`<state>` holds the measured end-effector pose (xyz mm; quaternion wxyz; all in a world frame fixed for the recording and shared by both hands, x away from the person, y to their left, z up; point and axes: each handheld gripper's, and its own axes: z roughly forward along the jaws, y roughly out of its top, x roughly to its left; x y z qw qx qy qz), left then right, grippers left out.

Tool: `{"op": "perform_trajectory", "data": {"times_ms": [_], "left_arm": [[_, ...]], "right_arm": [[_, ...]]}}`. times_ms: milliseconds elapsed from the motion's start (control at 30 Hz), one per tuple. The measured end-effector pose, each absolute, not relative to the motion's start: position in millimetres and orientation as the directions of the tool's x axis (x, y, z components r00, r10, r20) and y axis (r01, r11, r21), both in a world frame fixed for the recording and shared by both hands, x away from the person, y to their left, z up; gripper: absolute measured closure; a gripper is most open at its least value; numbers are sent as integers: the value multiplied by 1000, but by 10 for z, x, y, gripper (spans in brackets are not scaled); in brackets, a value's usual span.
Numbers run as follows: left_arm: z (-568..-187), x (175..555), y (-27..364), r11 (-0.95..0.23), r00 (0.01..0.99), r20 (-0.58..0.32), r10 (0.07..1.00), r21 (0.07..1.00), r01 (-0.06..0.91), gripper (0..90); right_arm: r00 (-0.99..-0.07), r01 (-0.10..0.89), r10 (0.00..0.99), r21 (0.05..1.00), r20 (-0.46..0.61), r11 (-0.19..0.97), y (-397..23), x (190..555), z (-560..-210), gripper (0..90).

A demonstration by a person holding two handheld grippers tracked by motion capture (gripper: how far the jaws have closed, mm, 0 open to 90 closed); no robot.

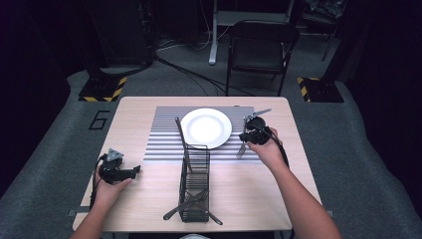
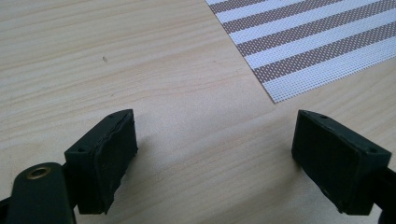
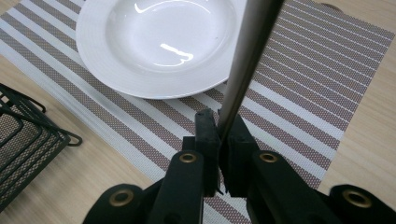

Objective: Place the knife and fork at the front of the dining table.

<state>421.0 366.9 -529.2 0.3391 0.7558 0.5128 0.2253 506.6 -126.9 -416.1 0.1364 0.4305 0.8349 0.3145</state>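
two grippers: one in each hand of a person at a pale wooden counter (image 1: 249, 189).
right gripper (image 3: 218, 135): jaws pressed together, pinching the handle of a metal fork (image 3: 247, 51); in the high view the right gripper (image 1: 255, 133) sits just right of the plate, over the placemat's right edge.
fork: in the high view the fork (image 1: 242, 149) slants from the gripper, tines low toward the person and touching or just above the mat; the handle end rises beyond the gripper.
left gripper (image 2: 215, 154): jaws spread wide over bare wood, nothing between them; in the high view the left gripper (image 1: 119, 172) rests at the counter's left side, well apart from the rest.
plate (image 1: 206, 128): white, deep, empty, on a striped placemat (image 1: 164, 144).
cutlery basket (image 1: 195, 184): black wire, near the front edge, between the hands; dark utensils lie in it and stick out.
background: a folding chair (image 1: 261, 47) beyond the counter.
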Motion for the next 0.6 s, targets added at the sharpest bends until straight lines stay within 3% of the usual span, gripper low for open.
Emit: {"op": "perform_trajectory", "data": {"times_ms": [600], "left_arm": [[-5292,4212,3666,-242,374,-10,927,745,622,141]], "right_arm": [[-558,655,827,649,70,387,-1274,5232,-4304,867]]}}
